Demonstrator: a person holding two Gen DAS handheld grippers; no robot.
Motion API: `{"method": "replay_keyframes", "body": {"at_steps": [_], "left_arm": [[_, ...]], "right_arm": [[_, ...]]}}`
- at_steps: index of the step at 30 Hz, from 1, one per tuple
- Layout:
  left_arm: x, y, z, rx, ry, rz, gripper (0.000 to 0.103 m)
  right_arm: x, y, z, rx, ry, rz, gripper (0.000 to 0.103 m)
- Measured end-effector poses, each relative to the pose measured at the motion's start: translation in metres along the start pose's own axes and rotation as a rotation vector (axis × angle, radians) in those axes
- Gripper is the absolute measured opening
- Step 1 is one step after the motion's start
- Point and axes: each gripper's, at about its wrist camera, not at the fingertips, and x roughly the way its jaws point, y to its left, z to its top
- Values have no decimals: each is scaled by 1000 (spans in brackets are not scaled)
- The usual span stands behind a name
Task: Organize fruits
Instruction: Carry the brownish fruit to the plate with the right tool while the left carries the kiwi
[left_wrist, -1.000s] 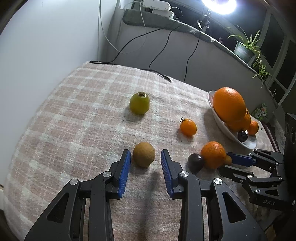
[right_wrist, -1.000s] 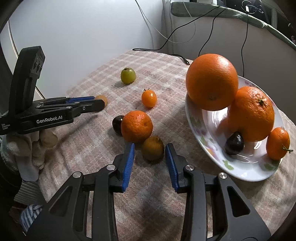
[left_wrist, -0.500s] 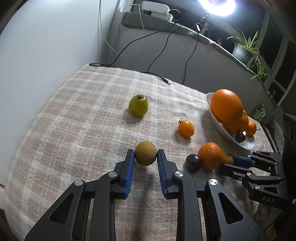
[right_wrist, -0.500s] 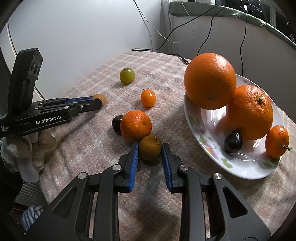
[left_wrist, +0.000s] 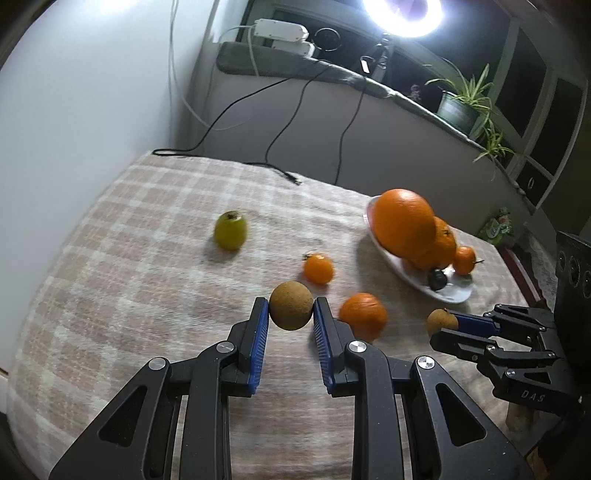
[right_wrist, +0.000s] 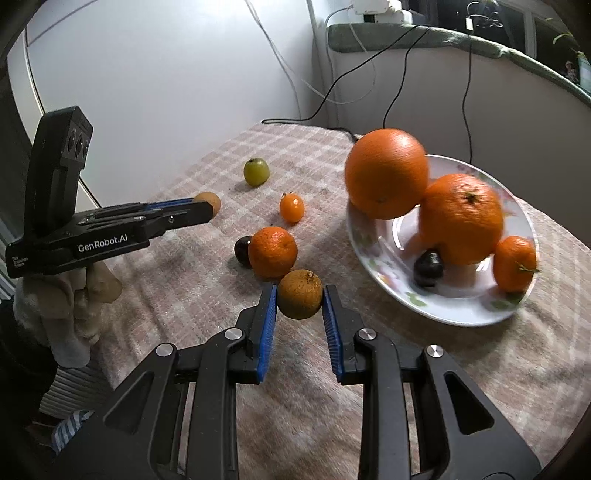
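The left gripper (left_wrist: 291, 319) clenches a round brown fruit (left_wrist: 290, 305); the right gripper (right_wrist: 300, 306) grips a dull orange-brown citrus (right_wrist: 300, 299). Both fruits hang clear of the checked cloth (left_wrist: 147, 258).

A ring light (left_wrist: 402, 14) glares white from above in an otherwise dim room. Fisheye distortion bends the edges, and the plate (right_wrist: 458, 314) is motion-blurred.
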Motion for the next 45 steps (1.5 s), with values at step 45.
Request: {"method": "replay_keyframes", "body": {"at_steps": [45], "left_arm": [[44,-124,12,142,39,-146,23]], "right_arm": [[-36,-79,0,92,-71,-128,26]]}}
